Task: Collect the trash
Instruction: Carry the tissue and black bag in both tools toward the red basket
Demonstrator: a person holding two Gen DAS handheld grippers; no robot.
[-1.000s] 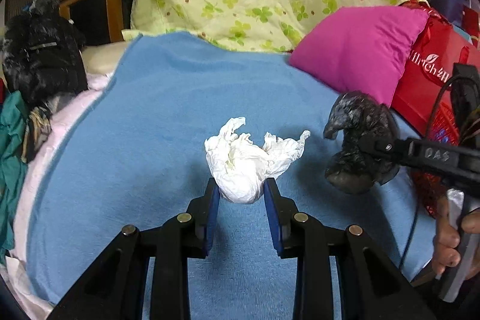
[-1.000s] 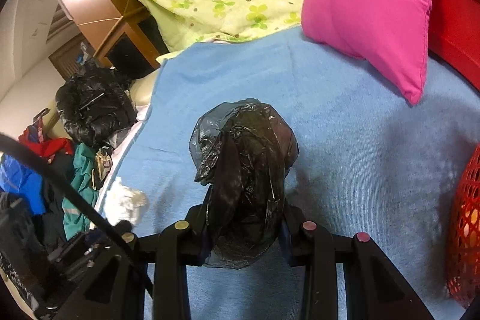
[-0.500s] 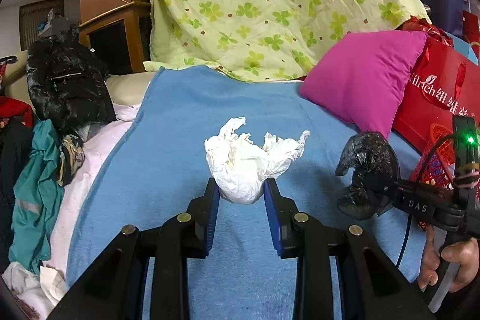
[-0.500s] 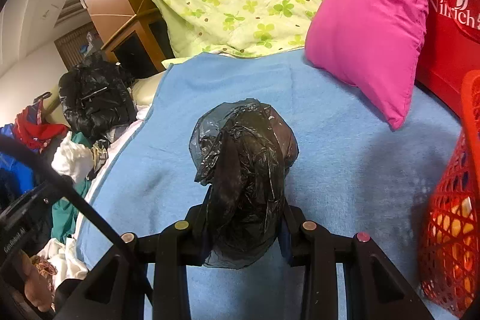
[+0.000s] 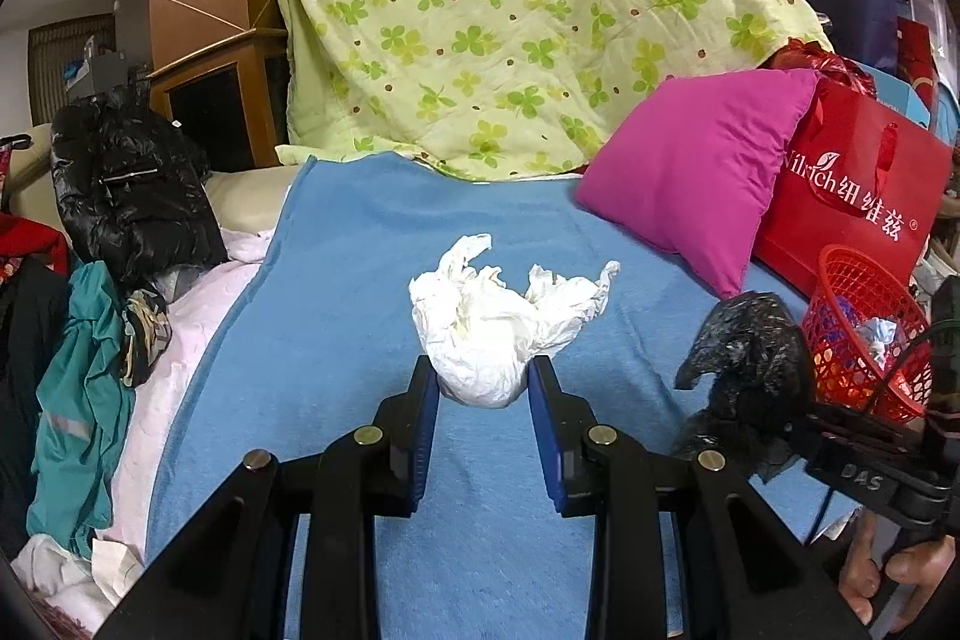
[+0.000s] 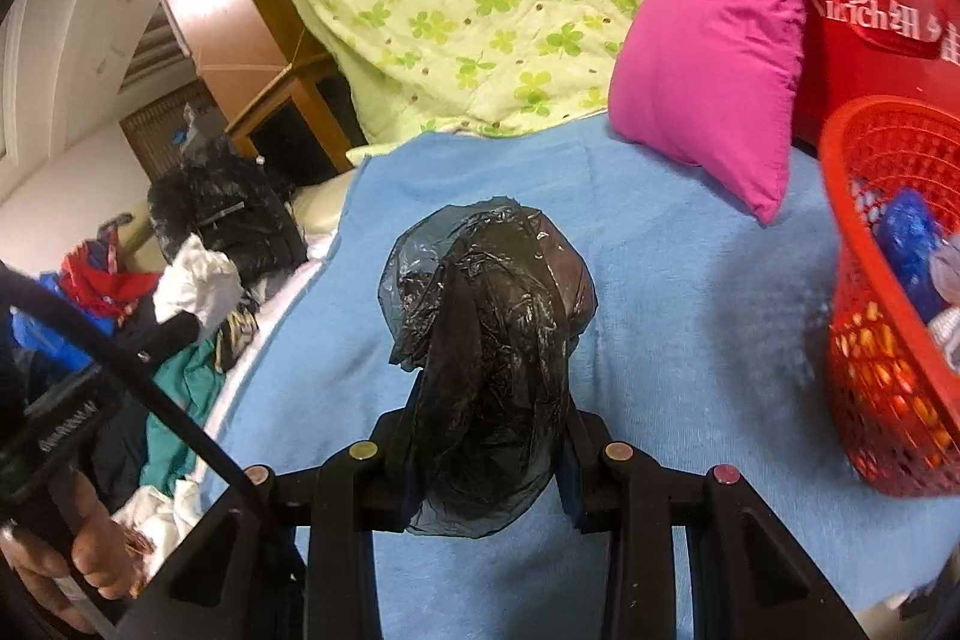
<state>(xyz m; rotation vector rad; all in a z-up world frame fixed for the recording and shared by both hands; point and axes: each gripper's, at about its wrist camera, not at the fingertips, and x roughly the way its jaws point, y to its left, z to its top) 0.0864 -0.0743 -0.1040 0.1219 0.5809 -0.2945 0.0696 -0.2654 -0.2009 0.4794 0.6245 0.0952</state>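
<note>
- White crumpled tissue (image 5: pixel 486 334) sits pinched between the jaws of the left gripper (image 5: pixel 483 388), its rounded bulk low between the blue pads and two twisted tails pointing up and forward past the tips; it is wider than it is long.
- Left jaws stand narrow, pressed on the tissue's base from both sides, above the blue blanket (image 5: pixel 360 280).
- Black plastic bag (image 6: pixel 489 340), wrinkled and glossy, runs lengthwise out of the right gripper (image 6: pixel 489 436), long axis along the fingers, its puffed end ahead of the tips.
- Right jaws are narrow too, clamped on the bag's lower part.
- Right of those jaws, near them, stands a red mesh basket (image 6: pixel 864 388) holding blue and white scraps.
</note>
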